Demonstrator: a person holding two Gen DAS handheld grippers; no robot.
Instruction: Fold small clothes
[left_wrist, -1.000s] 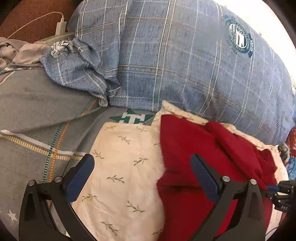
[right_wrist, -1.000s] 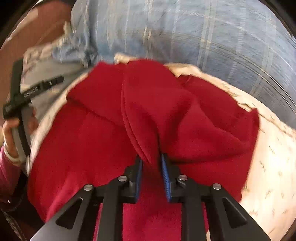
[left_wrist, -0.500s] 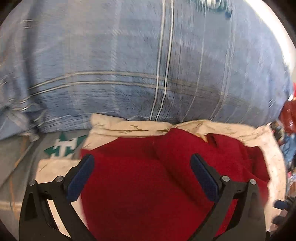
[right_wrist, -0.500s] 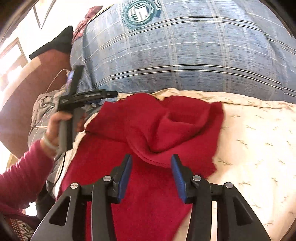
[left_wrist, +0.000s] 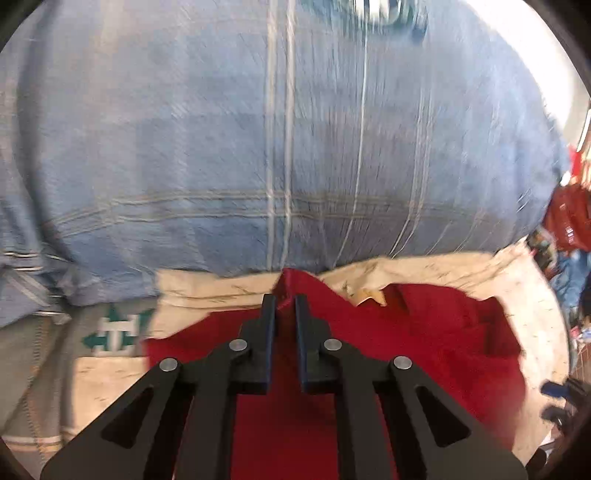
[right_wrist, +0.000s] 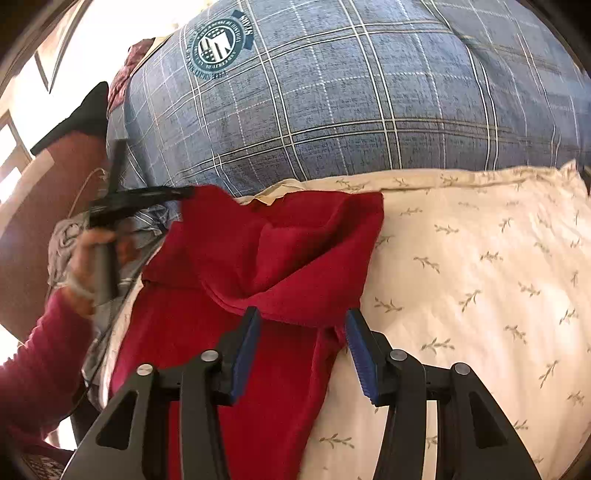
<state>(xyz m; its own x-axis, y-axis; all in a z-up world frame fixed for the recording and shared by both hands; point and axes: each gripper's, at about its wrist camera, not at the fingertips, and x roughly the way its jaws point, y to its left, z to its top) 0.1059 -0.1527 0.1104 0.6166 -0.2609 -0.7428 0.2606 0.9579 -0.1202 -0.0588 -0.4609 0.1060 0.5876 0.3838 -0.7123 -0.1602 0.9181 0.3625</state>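
Against blue pillow (left_wrist: 258, 147), left gripper (left_wrist: 285, 306) pinching red garment (left_wrist: 424, 350) edge

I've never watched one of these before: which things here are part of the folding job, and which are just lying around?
Part of the job:
red garment
left gripper, pinching its corner
right gripper, jaws opening

Just lying about:
blue plaid pillow
cream leaf-print cloth underneath
grey clothes

Daylight enters from the window (right_wrist: 14, 155) left of the blue plaid pillow (right_wrist: 351, 103), blown out to white glare. Right wrist view is sharp and bright; the pillow's lower edge casts soft shadow. Left wrist view is heavily motion-blurred, the pillow (left_wrist: 280, 140) streaked. Both views bulge, with dark vignetted corners.
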